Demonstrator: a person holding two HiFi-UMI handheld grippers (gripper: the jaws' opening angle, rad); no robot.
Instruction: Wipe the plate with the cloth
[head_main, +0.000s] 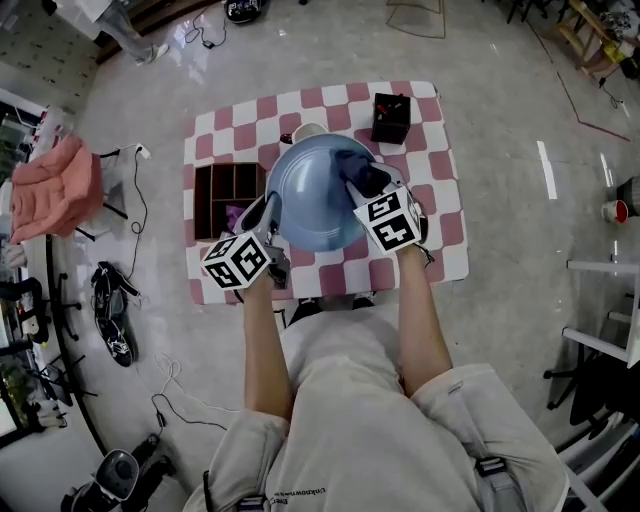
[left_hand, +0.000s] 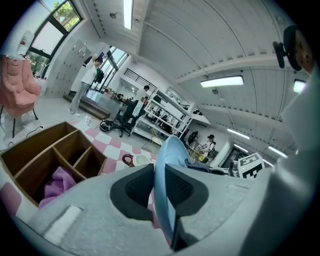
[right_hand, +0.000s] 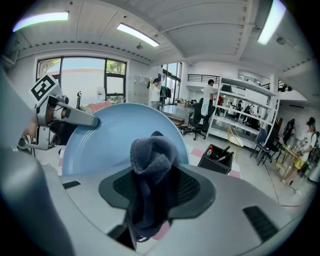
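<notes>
Low centre in the head view, the left claw (head_main: 268, 215) is clenched on the near left rim of the blue plate (head_main: 305, 205). The plate is tilted up on edge, hollow face toward the right claw (head_main: 368, 188). That claw grasps a dark cloth (head_main: 355, 170) at the plate's right side, above the checked counter (head_main: 440, 170).

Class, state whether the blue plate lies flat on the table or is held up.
Held up, tilted: the left gripper clamps the plate by its rim, its face turned toward the cloth.

checkered table (head_main: 442, 205) | wooden divided box (head_main: 222, 190), purple cloth (head_main: 236, 215) inside | black holder (head_main: 391, 118) | pink chair (head_main: 55, 188) left
</notes>
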